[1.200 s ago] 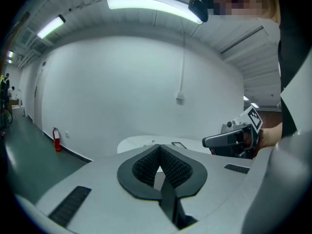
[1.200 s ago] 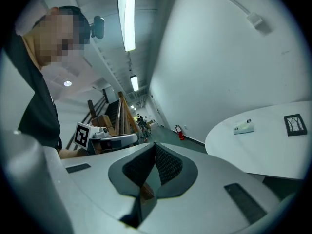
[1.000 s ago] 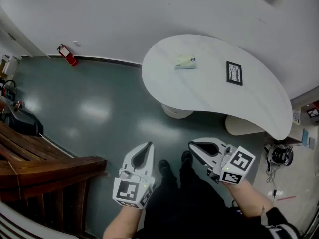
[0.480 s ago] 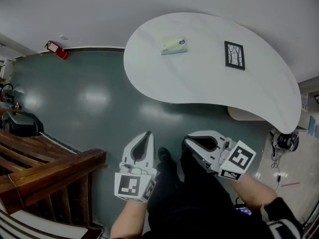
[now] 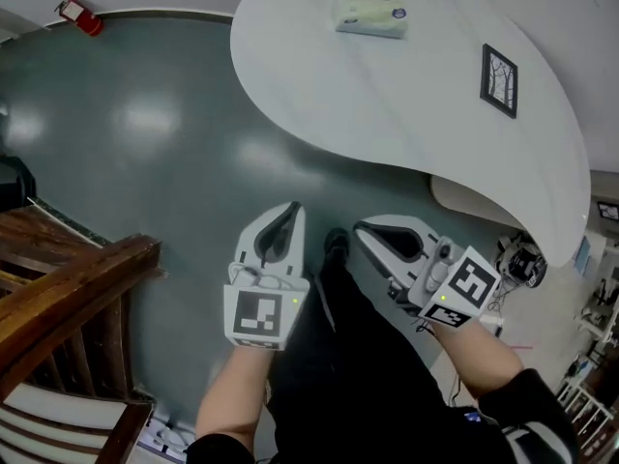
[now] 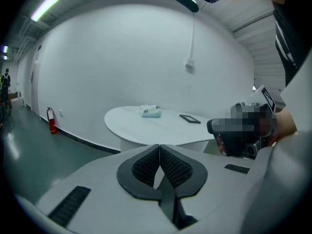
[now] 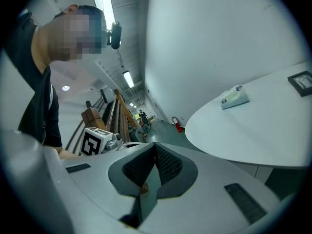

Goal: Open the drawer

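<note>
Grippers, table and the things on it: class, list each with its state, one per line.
left gripper: shut, empty
right gripper: shut, empty
table: standing, two things on it
pale packet: lying flat on the table
black frame: lying flat, face up

White hand-held grippers [image 5: 293,207] [image 5: 359,227], marker cubes [image 5: 259,317] [image 5: 462,293], black sleeves [image 5: 527,404]

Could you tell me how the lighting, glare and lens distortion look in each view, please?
Head view: soft glare patches on the glossy floor, the white table bowed by the wide lens, mostly sharp. Left gripper view: dark rounded corners, a bright light strip top left, otherwise even light. Right gripper view: the same dark corners, a bright ceiling strip overhead.
</note>
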`<state>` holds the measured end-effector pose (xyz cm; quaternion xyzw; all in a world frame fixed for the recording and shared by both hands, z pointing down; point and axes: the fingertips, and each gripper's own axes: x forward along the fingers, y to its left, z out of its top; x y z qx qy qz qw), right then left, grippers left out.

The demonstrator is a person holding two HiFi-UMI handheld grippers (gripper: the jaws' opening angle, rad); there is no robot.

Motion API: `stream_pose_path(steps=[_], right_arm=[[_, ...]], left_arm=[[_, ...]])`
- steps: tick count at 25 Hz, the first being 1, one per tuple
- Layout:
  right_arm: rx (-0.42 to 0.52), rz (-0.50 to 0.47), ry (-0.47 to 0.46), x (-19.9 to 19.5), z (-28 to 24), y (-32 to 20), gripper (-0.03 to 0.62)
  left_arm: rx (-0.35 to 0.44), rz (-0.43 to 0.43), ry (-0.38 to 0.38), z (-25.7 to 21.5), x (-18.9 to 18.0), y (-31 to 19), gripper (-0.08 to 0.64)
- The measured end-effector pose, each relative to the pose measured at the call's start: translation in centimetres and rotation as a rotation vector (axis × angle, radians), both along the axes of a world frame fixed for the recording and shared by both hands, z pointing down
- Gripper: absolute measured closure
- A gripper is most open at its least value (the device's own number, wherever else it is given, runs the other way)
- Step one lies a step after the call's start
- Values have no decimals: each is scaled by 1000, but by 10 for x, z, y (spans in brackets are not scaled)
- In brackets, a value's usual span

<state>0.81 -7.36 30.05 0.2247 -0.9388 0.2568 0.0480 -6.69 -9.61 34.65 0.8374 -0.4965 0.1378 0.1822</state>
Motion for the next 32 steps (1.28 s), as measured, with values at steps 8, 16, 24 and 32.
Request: stream_pose_path(steps=[8,16,24,32], right_arm=[[-50,8,53,1,94,-3,580],[-77,27,71,8,157,-12,580],[-50,22,94,5,184,-25,580],[-74,32,88,14,200,-34,580]], left_arm=[[25,34,-23,86,-4,-19,548],[27,112,-26,155,23,-46,479],[79,100,0,191,32,-91,435],[122,148,32,215,51,-121,400]])
